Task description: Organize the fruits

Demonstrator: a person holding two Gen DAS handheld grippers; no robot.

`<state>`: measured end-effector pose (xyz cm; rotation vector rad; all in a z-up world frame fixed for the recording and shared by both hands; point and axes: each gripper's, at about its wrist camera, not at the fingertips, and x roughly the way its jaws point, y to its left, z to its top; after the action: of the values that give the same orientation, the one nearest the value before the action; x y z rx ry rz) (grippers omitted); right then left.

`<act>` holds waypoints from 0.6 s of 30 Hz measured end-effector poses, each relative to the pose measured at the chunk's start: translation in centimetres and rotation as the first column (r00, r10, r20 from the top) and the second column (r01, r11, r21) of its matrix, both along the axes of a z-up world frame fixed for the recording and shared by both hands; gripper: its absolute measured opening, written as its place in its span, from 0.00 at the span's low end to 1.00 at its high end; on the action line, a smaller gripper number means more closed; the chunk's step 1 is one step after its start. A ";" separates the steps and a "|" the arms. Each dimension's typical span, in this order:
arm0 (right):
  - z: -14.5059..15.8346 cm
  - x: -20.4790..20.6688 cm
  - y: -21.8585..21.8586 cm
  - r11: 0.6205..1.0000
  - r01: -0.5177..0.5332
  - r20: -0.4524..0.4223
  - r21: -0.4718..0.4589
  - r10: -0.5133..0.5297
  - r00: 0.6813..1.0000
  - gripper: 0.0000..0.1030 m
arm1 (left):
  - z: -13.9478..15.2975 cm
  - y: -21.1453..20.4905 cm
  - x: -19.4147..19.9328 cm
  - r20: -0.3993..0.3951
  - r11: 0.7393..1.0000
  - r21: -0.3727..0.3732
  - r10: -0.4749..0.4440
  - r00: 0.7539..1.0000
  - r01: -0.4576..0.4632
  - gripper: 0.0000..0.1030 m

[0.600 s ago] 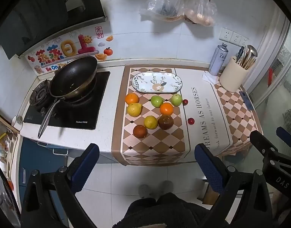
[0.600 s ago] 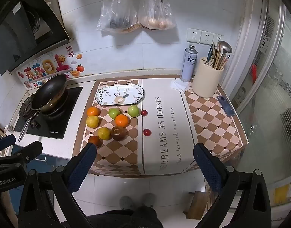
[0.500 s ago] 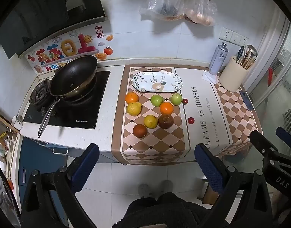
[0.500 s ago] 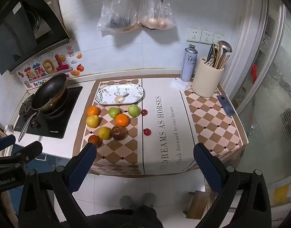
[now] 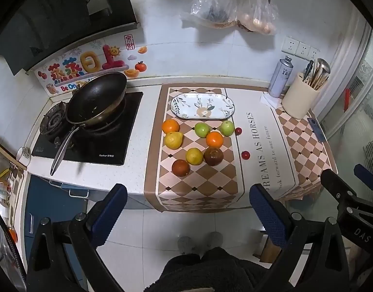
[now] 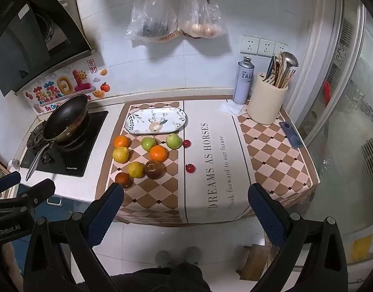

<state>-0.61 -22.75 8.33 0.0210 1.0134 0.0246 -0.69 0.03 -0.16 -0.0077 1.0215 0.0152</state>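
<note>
Several fruits lie loose on a checkered mat (image 5: 198,185): two oranges (image 5: 214,139), two yellow citrus (image 5: 194,156), two green apples (image 5: 202,129), two dark brown fruits (image 5: 213,156) and two small red fruits (image 5: 245,155). An empty oval patterned plate (image 5: 202,105) sits behind them, also in the right wrist view (image 6: 156,120). My left gripper (image 5: 186,209) is open and empty, held off the counter's front edge. My right gripper (image 6: 185,209) is open and empty, to its right.
A black wok (image 5: 96,98) sits on the stove at left. A spray can (image 6: 243,84), a utensil holder (image 6: 266,103) and a phone (image 6: 290,135) stand at the back right. Plastic bags (image 6: 174,12) hang on the wall. Floor lies below the counter edge.
</note>
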 end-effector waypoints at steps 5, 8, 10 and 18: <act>0.4 -0.2 0.0 1.000 -0.001 0.007 -0.001 0.001 1.000 1.00 | 0.6 0.2 0.0 0.001 1.000 -0.007 0.004 1.000 -0.004 1.00; 0.6 -0.3 0.0 1.000 -0.001 0.010 -0.002 0.001 1.000 1.00 | 0.8 0.1 0.1 0.006 1.000 -0.007 0.007 1.000 -0.007 1.00; 0.7 -0.2 0.1 1.000 -0.002 0.008 0.002 0.002 1.000 1.00 | 0.9 0.1 0.1 0.006 1.000 -0.006 0.007 1.000 -0.007 1.00; 1.0 -0.3 0.0 1.000 -0.005 0.010 0.009 0.005 1.000 1.00 | 1.0 0.4 0.0 0.011 1.000 -0.007 0.011 1.000 -0.011 1.00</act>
<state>-0.94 -22.74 9.32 0.0268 1.0038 0.0337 -0.67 0.42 0.81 -0.0199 1.0104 0.0217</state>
